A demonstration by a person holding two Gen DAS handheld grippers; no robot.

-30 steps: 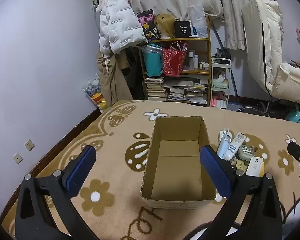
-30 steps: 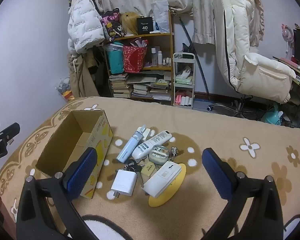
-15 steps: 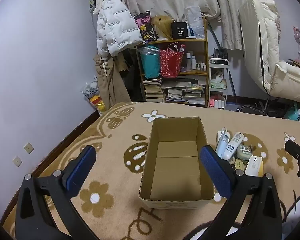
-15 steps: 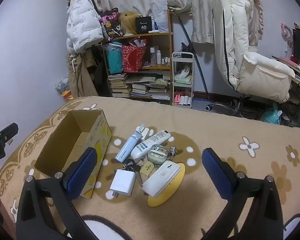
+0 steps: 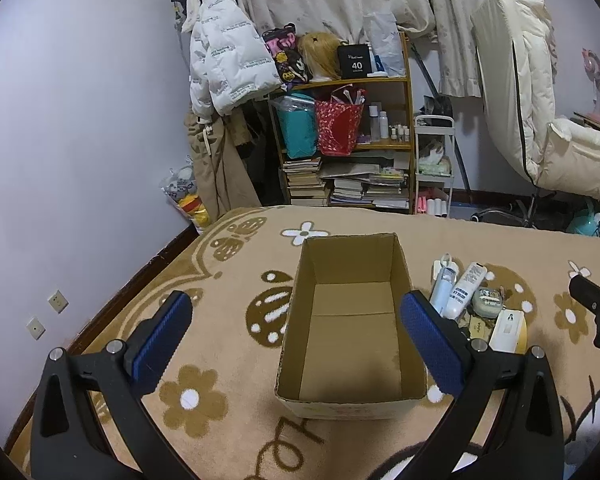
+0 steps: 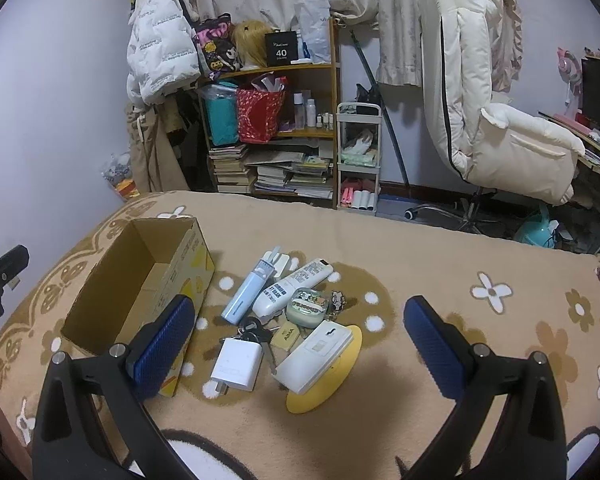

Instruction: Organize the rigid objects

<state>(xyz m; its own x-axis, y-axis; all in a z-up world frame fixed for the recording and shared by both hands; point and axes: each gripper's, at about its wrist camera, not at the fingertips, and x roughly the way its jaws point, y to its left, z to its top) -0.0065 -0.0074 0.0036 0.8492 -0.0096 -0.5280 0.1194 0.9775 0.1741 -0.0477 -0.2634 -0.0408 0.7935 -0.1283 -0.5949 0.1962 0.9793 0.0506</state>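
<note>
Cardboard box (image 5: 350, 320), open-topped and empty, sits on a tan flowered blanket (image 6: 440, 264) spread over a bed. Just to the right of it lies a loose cluster of small rigid objects: a pale blue tube (image 6: 247, 295) and a white remote control (image 6: 296, 286) lying side by side, a round greenish case (image 6: 306, 306) near the remote's lower end, a bunch of keys (image 6: 254, 330), a small tan card (image 6: 287, 336), a white charger plug (image 6: 236, 364), and a white rectangular device (image 6: 318, 351) resting on a yellow disc (image 6: 332, 376). The left gripper (image 5: 300, 336) hovers above the box with its jaws spread wide and holding nothing; one blue pad falls left of the box, the other at its right wall. The right gripper (image 6: 296, 340) hangs over the cluster, jaws likewise wide apart and empty, the charger and the white device between them in the right wrist view. Beyond the bed stand a cluttered wooden shelf (image 5: 352, 136), a white puffer jacket (image 5: 224, 64) hanging beside it, and a cream chair (image 6: 500, 112).
</note>
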